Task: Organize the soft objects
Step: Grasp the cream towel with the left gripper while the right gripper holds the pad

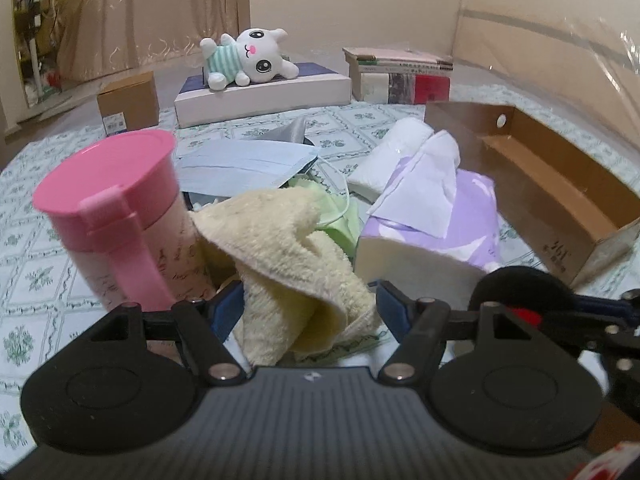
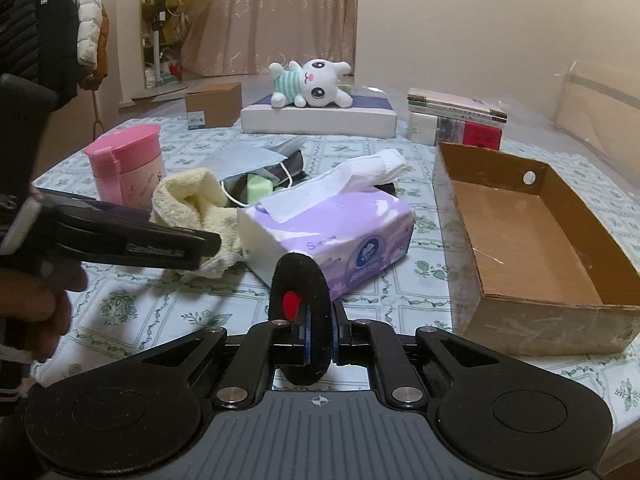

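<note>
My left gripper (image 1: pixel 310 304) is open, and a crumpled cream towel (image 1: pixel 280 232) lies on the table between its blue pads. In the right wrist view that left gripper (image 2: pixel 200 246) reaches in from the left to the towel (image 2: pixel 188 196). My right gripper (image 2: pixel 320 332) is shut on a black fuzzy round pad (image 2: pixel 298 276) with a red spot, held on edge above the table. The same pad (image 1: pixel 516 288) shows low right in the left wrist view. A purple tissue pack (image 2: pixel 332 232) sits beside the towel. A blue face mask (image 1: pixel 244 164) and a green sponge (image 2: pixel 258 190) lie behind it.
An open cardboard box (image 2: pixel 532 240) stands on the right. A pink lidded cup (image 1: pixel 120 216) stands just left of the towel. At the back a white plush (image 2: pixel 312 84) lies on a flat white box (image 2: pixel 320 120), beside stacked books (image 2: pixel 456 120) and a small brown carton (image 2: pixel 214 104).
</note>
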Motion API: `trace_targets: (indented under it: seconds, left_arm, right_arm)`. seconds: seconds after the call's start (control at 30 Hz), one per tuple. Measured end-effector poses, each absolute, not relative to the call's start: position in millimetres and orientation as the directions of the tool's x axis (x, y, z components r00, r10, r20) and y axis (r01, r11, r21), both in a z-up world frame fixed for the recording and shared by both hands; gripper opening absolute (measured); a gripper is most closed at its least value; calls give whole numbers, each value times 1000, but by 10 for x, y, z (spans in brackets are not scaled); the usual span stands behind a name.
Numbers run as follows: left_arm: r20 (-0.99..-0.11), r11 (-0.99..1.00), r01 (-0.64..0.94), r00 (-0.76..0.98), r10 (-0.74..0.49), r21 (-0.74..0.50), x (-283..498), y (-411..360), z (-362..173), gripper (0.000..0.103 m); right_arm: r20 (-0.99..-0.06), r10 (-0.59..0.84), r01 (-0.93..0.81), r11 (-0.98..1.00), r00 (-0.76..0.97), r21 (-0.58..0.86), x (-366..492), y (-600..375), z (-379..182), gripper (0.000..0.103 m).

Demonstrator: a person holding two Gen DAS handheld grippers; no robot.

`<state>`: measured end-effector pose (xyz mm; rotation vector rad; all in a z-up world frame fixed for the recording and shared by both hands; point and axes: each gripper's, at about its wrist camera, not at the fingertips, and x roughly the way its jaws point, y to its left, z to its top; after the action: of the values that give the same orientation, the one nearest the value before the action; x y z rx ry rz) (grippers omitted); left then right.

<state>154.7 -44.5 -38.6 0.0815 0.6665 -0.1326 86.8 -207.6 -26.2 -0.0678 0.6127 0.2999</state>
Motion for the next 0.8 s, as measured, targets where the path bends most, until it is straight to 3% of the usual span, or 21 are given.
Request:
trace_targets:
  seconds: [0.07, 0.17, 0.23, 0.37, 0.8]
  left_arm:
    - [-629, 987, 150, 773, -84, 54, 1601, -483, -431, 69]
    - [-640, 986, 142, 767, -52, 91, 1660, -509, -487, 58]
    - [-653, 984, 143, 757, -40, 106, 1690, -513, -519, 40]
    - [-665, 986, 142, 745, -47, 90, 1641, -473, -513, 17]
    - [-645, 978, 198, 756, -110, 65, 950, -378, -162, 12]
  right_arm:
    - [-574, 268, -294, 954, 774, 49, 870, -2107, -269, 9]
    - [-577, 272, -295, 954, 770, 56, 875, -2122, -273, 9]
    - [-577, 273, -294, 954, 770, 58, 874, -2130, -269, 9]
    - [-574, 274, -293, 954, 772, 61, 861, -2144, -248, 9]
    - [-525, 276, -288, 956, 805, 61, 594, -2162, -32, 9]
